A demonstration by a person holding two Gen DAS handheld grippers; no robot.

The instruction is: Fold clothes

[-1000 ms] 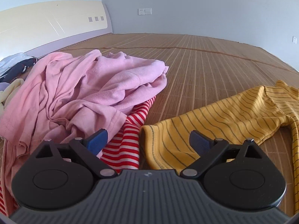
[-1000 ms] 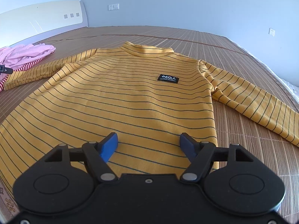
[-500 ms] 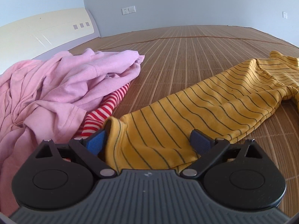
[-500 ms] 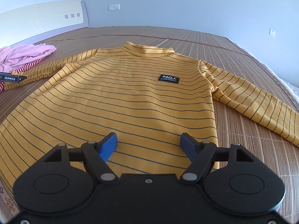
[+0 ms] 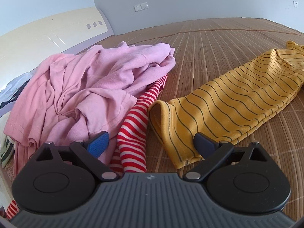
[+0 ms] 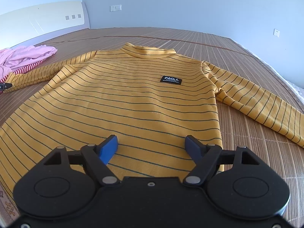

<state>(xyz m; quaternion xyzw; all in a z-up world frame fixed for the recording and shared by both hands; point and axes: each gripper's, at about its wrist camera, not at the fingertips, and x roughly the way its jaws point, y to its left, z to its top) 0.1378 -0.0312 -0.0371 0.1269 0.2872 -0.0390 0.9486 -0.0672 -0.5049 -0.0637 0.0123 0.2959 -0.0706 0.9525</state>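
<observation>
Right wrist view first, since it holds the biggest thing: the mustard-yellow long-sleeved sweater with thin dark stripes (image 6: 133, 98) lies flat, front up, across the woven bamboo mat (image 6: 247, 57), filling the middle of the frame with its collar toward the top. My right gripper (image 6: 152, 148) sits at the lower centre above the hem, blue pads spread wide, gripping nothing.

My worry is on the other side. In the left wrist view the sweater's left sleeve (image 5: 237, 102) runs from the upper right down to its cuff (image 5: 171, 125) at centre, and my left gripper (image 5: 151, 144), jaws wide apart, has that cuff lying between the pads, nearer the right one. Just beside it lies a red-and-white striped garment (image 5: 136, 129), also inside the gap, with the crumpled pink clothes pile (image 5: 85, 87) behind. If I close here I could pinch the striped cloth too (or only one cuff layer), and folding the sleeve would drag the pile across.
</observation>
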